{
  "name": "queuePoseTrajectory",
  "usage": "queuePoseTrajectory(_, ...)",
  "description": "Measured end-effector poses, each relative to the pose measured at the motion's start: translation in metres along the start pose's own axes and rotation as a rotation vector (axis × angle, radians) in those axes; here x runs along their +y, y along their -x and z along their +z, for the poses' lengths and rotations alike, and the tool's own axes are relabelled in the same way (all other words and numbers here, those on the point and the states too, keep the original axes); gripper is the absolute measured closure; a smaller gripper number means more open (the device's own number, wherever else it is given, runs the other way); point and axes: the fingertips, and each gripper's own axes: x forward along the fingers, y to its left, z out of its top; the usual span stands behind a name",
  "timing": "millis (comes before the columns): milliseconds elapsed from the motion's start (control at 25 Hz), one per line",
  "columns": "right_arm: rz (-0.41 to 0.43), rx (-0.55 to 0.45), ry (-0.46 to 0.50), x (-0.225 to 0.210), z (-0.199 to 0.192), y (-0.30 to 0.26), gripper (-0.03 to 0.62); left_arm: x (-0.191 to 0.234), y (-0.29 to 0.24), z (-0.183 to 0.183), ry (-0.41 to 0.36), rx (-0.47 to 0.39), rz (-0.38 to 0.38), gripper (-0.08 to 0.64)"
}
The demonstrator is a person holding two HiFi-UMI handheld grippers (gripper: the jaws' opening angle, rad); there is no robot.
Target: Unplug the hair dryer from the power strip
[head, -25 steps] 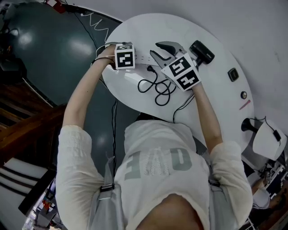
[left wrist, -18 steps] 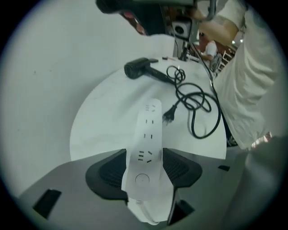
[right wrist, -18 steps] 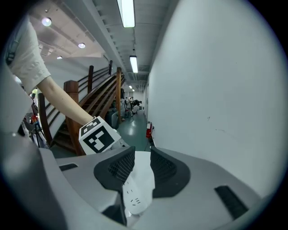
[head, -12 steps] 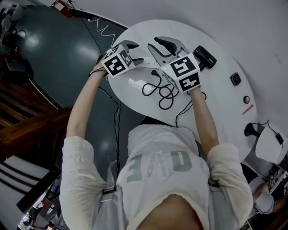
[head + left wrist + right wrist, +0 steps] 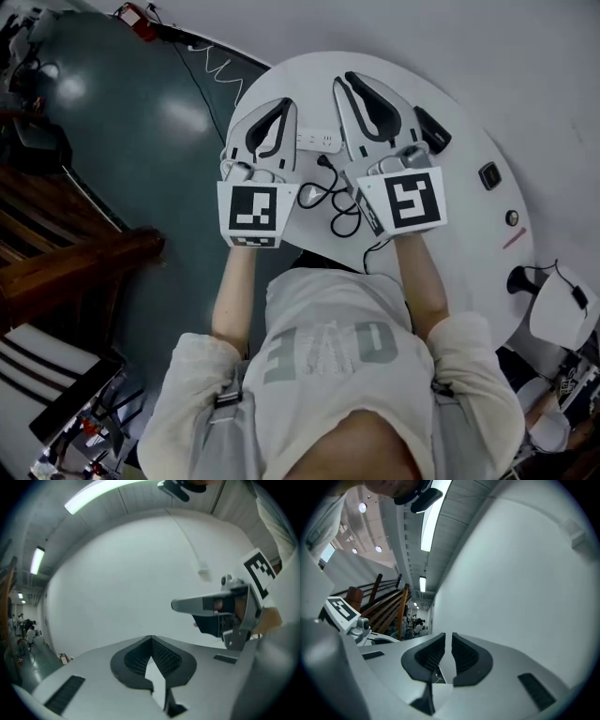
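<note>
Both grippers are held level above the round white bench (image 5: pixel 469 220), pointing away from the person at the wall, so neither gripper view shows any task thing. Left gripper (image 5: pixel 151 641) has its jaws clenched tip to tip, nothing in them. Right gripper (image 5: pixel 449 641) has its jaws closing to a thin slit, also nothing between them. Key relation from the head view: the white power strip (image 5: pixel 319 141) lies on the bench in the gap between the two grippers and below them, with its long axis running side to side across the view. The black plug (image 5: pixel 323 161) sits at the strip's near edge, and the cord (image 5: pixel 336 202) coils from it toward the person. From this height I cannot tell if the plug is seated in a socket or just lying against the strip; it looks out, but that is a guess. The hair dryer (image 5: pixel 433 127) is on the right side of the bench, half hidden behind the right gripper, so the right hand is nearer to it. The plug is about midway between the hands. Any further move would mean tipping the jaws down, since the strip lies under them, not ahead.
</note>
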Motion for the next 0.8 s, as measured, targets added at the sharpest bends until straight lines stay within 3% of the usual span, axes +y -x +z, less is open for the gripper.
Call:
queuePoseTrajectory(200,-0.035,-0.063,-0.006,0.011,0.024,0.032,0.54,0.008,0.06,0.061,0.147,-0.181,0.222,0.548)
queuePoseTrajectory(320,-0.043,-0.05,-0.001,0.016,0.02,0.045,0.541,0.01,0.079,0.068,0.111,-0.242,0.29,0.548)
queuePoseTrajectory(400,-0.047,-0.033,-0.017,0.017,0.012,0.051,0.548,0.009,0.08,0.064,0.082,-0.248,0.306,0.548)
queuePoseTrajectory(560,-0.066,0.019,-0.028,0.018,-0.005,0.055,0.568,0.007,0.08,0.06,0.106,-0.247,0.315,0.548)
queuePoseTrajectory(680,-0.084,0.03,-0.013,0.015,-0.006,0.055,0.569,0.003,0.079,0.061,0.084,-0.245,0.31,0.548)
queuePoseTrajectory(800,-0.075,0.027,-0.028,0.015,-0.004,0.053,0.571,0.002,0.077,0.062,0.121,-0.247,0.293,0.548)
